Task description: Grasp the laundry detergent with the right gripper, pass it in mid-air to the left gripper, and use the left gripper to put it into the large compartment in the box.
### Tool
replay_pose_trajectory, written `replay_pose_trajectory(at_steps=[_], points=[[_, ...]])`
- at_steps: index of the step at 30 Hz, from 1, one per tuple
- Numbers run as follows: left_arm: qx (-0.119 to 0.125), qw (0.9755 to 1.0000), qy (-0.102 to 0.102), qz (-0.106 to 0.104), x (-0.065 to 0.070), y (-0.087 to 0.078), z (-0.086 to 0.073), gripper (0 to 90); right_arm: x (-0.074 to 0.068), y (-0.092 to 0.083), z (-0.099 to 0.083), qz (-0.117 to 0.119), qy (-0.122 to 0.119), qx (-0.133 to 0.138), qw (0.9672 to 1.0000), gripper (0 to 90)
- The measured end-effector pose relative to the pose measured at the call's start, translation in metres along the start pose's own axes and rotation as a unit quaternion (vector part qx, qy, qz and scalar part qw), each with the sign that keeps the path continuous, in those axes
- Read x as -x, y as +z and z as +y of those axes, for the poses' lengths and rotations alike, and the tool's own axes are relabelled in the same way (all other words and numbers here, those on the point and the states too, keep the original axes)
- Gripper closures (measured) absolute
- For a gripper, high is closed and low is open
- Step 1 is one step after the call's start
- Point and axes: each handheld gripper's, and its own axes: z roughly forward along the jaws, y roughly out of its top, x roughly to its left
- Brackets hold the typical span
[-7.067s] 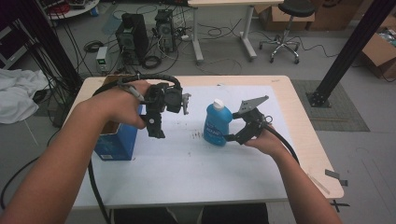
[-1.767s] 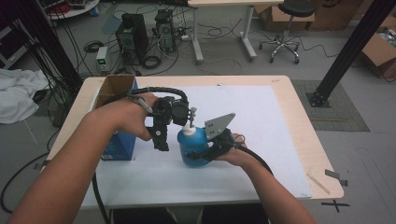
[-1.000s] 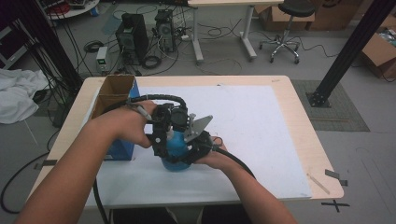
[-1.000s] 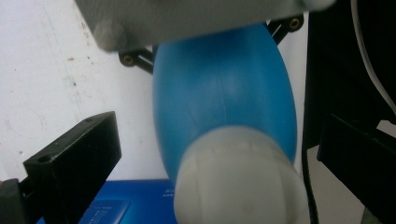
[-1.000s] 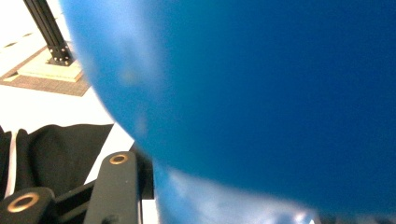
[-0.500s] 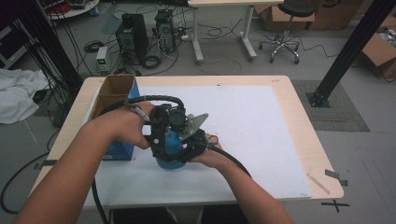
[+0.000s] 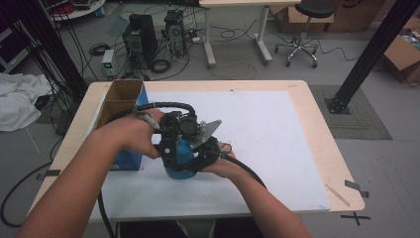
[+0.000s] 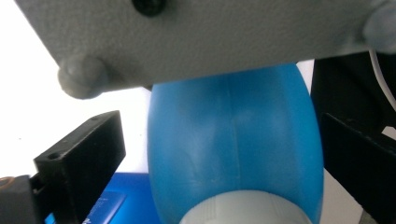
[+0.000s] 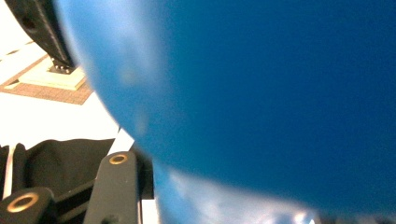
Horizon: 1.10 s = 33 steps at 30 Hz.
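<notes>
The blue bottle (image 7: pixel 179 159) is standing upright on the white sheet (image 7: pixel 277 144) at the near left part of the table (image 7: pixel 317 119), just beside the open carton (image 7: pixel 121 106) on its left.

The right gripper (image 7: pixel 195 161) is gripping the bottle's body from the right side: in the right gripper view the blue wall (image 9: pixel 261 93) is lying hard against the camera, with one black jaw rising at its lower left. Its jaws are clamping the bottle.

The left gripper (image 7: pixel 171 144) is hanging above the bottle, pointing down over its top. In the left gripper view the two black jaws are standing spread on either side of the bottle (image 8: pixel 233 144), with clear white gaps between each jaw and the blue wall; the pale cap (image 8: pixel 245 210) is showing at the bottom edge between them. These jaws have just been closing a little, with the bottle's top between them, but the pads are not yet pressing on it. The grey plate (image 8: pixel 201 37) of the right gripper is crossing the top of that view.

Both of the person's forearms are reaching in from the near edge.
</notes>
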Motion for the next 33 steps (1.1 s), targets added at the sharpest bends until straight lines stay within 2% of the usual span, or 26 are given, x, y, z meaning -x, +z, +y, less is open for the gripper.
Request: replay_pose_trajectory(at_steps=[11,14,33], points=[[0.003,0.9999,-0.011,0.012,0.0007,-0.0001,-0.0025,10.7,0.0023,0.0006,0.0001,-0.007,-0.005,0.002,1.0,46.3],[-0.002,0.9999,-0.008,0.012,0.0001,-0.0009,-0.0026,15.0,0.0021,0.0002,-0.0001,-0.007,-0.001,0.0,1.0,46.3],[-0.009,0.9996,-0.01,0.024,0.0014,-0.0007,-0.0015,26.3,0.0021,0.0011,0.0009,-0.005,-0.001,0.003,1.0,46.3]])
